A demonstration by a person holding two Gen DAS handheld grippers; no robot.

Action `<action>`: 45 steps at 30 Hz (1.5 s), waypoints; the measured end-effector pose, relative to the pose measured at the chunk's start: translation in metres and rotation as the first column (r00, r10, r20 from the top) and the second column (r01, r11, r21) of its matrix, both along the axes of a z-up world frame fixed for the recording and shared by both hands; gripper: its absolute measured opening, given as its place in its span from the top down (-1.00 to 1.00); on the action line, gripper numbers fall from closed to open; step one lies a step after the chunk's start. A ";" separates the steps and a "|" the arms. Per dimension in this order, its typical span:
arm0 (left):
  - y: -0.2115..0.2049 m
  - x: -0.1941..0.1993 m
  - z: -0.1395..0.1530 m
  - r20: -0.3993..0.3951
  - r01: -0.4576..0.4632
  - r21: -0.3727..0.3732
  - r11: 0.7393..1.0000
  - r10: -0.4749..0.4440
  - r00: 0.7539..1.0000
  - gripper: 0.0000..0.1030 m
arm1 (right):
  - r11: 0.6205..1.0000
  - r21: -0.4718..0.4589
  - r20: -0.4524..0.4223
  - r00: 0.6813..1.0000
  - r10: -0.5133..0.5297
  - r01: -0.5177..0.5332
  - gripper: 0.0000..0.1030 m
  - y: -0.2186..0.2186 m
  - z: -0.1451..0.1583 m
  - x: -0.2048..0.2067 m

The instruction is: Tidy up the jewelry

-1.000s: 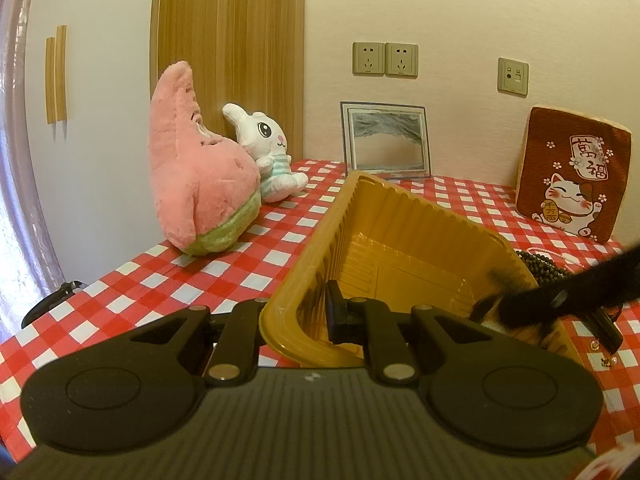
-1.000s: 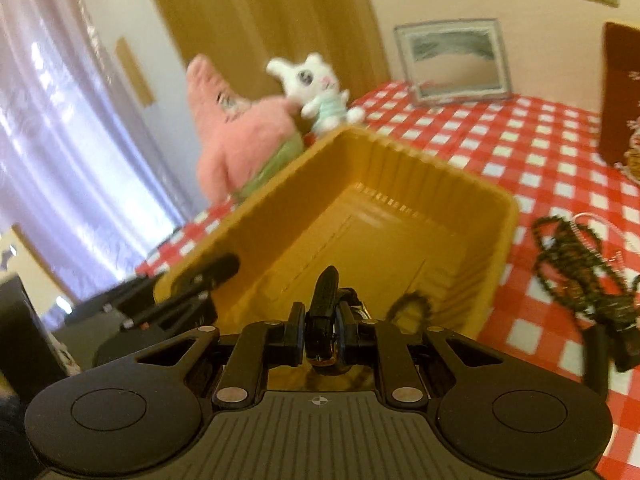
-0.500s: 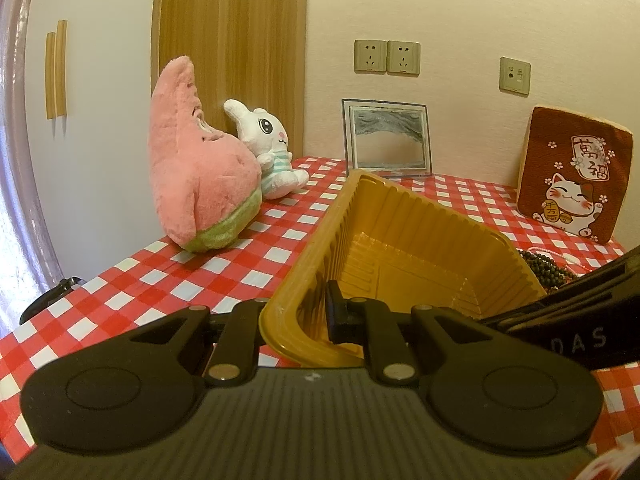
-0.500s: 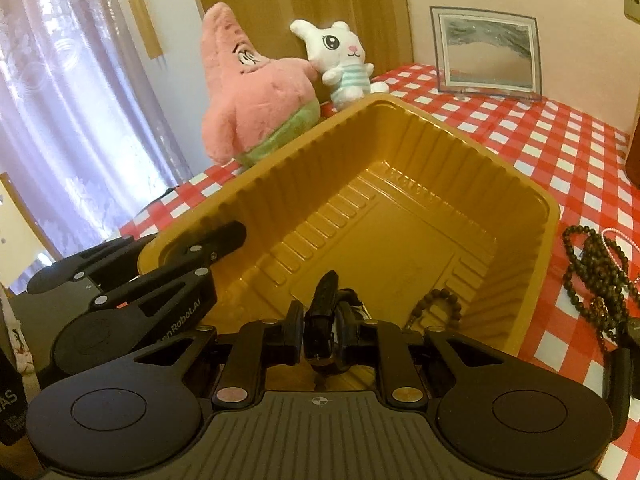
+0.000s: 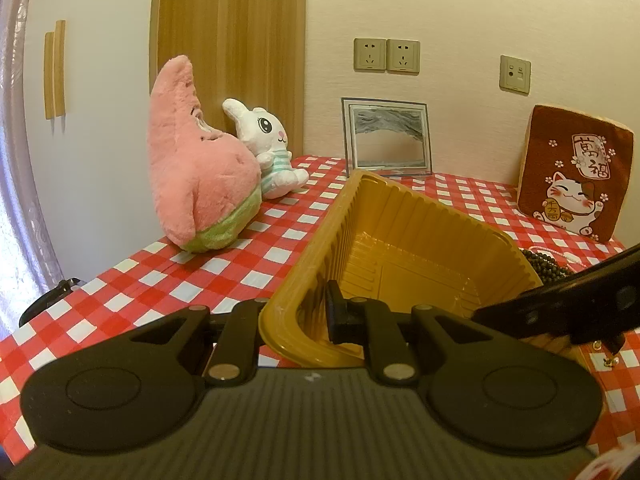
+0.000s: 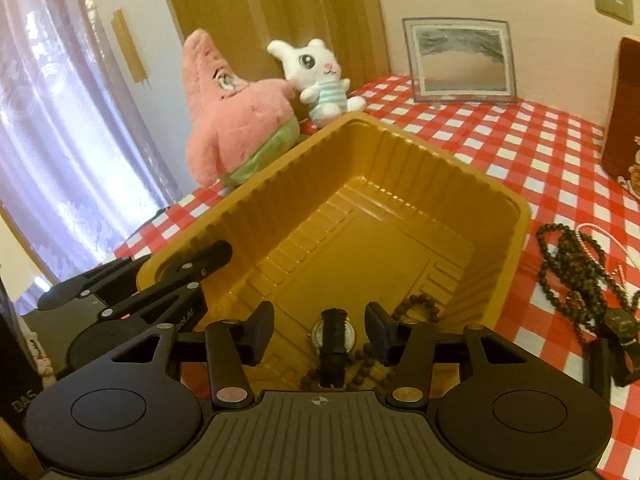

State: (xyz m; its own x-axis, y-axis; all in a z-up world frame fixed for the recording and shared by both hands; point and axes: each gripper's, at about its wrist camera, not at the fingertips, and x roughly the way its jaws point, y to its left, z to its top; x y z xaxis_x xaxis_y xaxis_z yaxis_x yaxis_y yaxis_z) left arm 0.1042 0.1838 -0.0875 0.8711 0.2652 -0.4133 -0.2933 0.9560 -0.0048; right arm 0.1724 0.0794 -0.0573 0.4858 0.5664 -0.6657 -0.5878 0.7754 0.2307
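Right wrist view: the right gripper (image 6: 320,334) hangs over the near end of the yellow plastic tray (image 6: 516,216), its jaws standing well apart after just opening. Between them, but touched by neither pad, a wristwatch (image 6: 333,338) with a black strap and pale dial lies on the tray floor. A dark beaded bracelet (image 6: 416,308) lies in the tray just beside the watch, partly under it. Outside the tray, to its right on the red-and-white checked tablecloth (image 6: 532,148), lies a tangle of dark beaded necklaces (image 6: 568,264) with a thin pale chain among them, and another dark watch at the edge of the picture.

In the left wrist view the left gripper (image 5: 296,320) is clamped on the tray's near-left rim, one finger inside the wall, the other outside. The right gripper's black arm crosses the lower right of that view.

At the back of the table stand a pink star plush (image 5: 196,180), a white rabbit plush (image 5: 268,148), a framed sand picture (image 5: 386,138) and a dark red lucky-cat cushion (image 5: 576,172).
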 end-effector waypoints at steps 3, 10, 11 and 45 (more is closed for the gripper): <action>0.000 0.000 0.000 0.000 0.000 -0.001 1.000 0.000 1.000 0.74 | 0.999 0.020 0.007 1.000 -0.030 0.030 0.02 -0.018 0.007 -0.006; 0.000 0.000 0.000 0.000 0.001 0.000 1.000 -0.001 1.000 0.74 | 0.988 0.014 0.053 0.986 -0.157 0.156 0.02 -0.076 0.016 -0.022; 0.000 0.000 0.000 0.000 0.002 0.001 1.000 -0.002 1.000 0.74 | 0.984 0.001 0.056 0.983 -0.176 0.176 0.02 -0.085 0.015 -0.024; 0.001 0.001 0.002 -0.004 0.005 0.008 1.000 -0.005 1.000 0.73 | 0.946 -0.244 0.075 0.977 -0.200 0.213 0.84 -0.134 -0.068 -0.010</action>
